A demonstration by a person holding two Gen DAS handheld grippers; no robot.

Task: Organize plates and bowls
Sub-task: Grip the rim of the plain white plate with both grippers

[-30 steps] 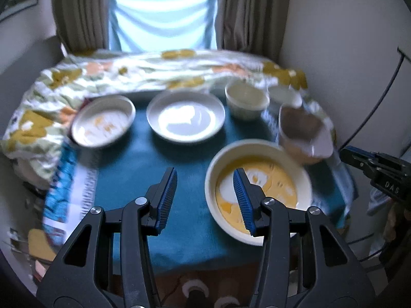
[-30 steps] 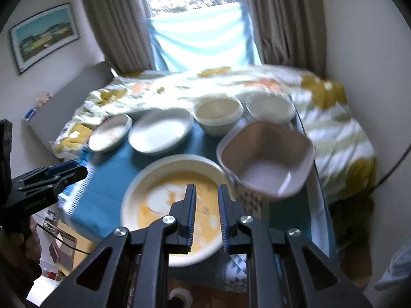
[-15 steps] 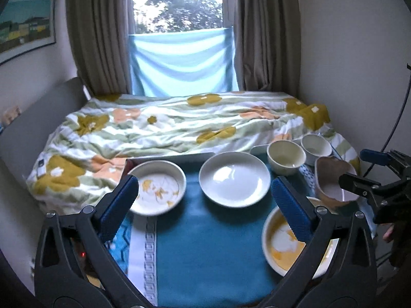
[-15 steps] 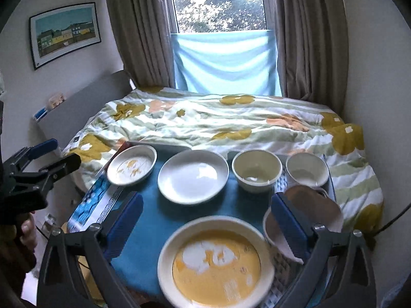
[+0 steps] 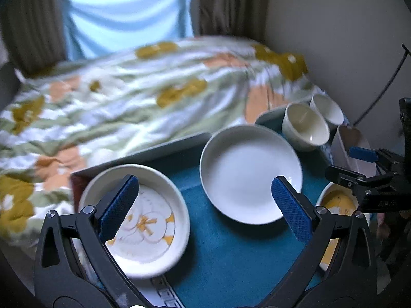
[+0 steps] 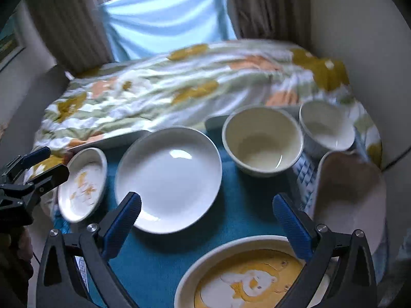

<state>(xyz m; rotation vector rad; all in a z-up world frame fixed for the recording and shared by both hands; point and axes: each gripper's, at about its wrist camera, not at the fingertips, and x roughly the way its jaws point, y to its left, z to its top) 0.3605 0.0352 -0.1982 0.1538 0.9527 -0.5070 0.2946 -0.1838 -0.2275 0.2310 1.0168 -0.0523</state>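
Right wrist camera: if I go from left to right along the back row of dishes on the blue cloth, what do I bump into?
Small flowery plate → plain white plate → cream bowl → white cup.

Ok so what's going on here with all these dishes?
A person holds a gripper in each hand over dishes on a teal cloth. The left gripper and right gripper have just been opening and hold nothing. A plain white plate, patterned plate, yellow plate and cream bowl lie unstacked.
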